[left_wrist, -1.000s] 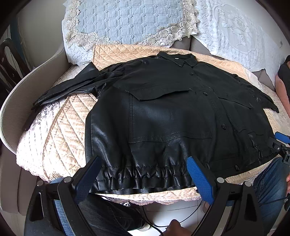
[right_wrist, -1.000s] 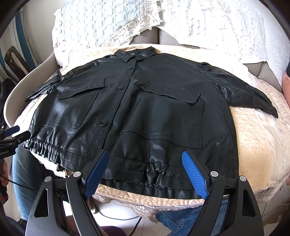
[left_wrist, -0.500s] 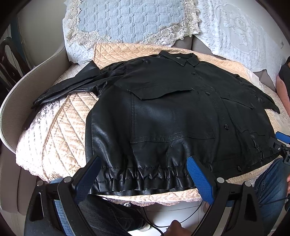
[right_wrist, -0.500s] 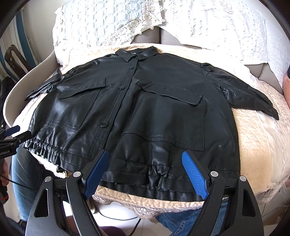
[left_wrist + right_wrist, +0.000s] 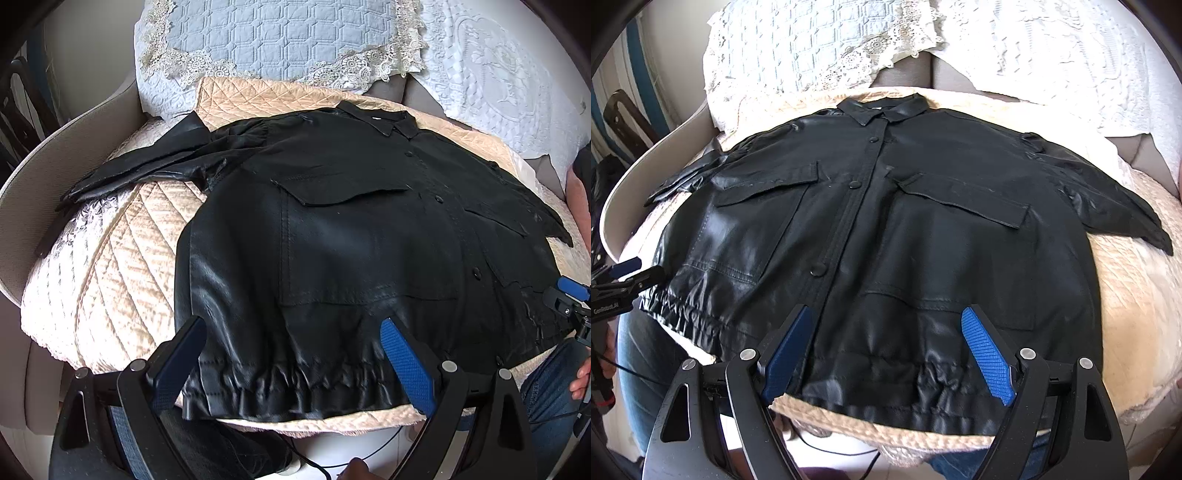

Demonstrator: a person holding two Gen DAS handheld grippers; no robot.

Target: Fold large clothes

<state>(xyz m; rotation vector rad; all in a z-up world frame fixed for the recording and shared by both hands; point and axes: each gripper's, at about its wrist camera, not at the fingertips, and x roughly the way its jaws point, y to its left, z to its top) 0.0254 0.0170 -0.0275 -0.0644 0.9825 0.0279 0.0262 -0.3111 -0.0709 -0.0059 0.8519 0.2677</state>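
On the quilted sofa seat (image 5: 122,266) the black jacket (image 5: 362,236) lies spread flat, front up. My left gripper (image 5: 291,354) and right gripper (image 5: 886,350) hover spread wide, empty, over its hem. It looks slick and floppy; I'd pinch the gathered hem (image 5: 923,380).

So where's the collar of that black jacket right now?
The collar is at the far end of the black jacket, top centre in the right wrist view, resting on the beige quilted cover just below the lace-trimmed cushions.
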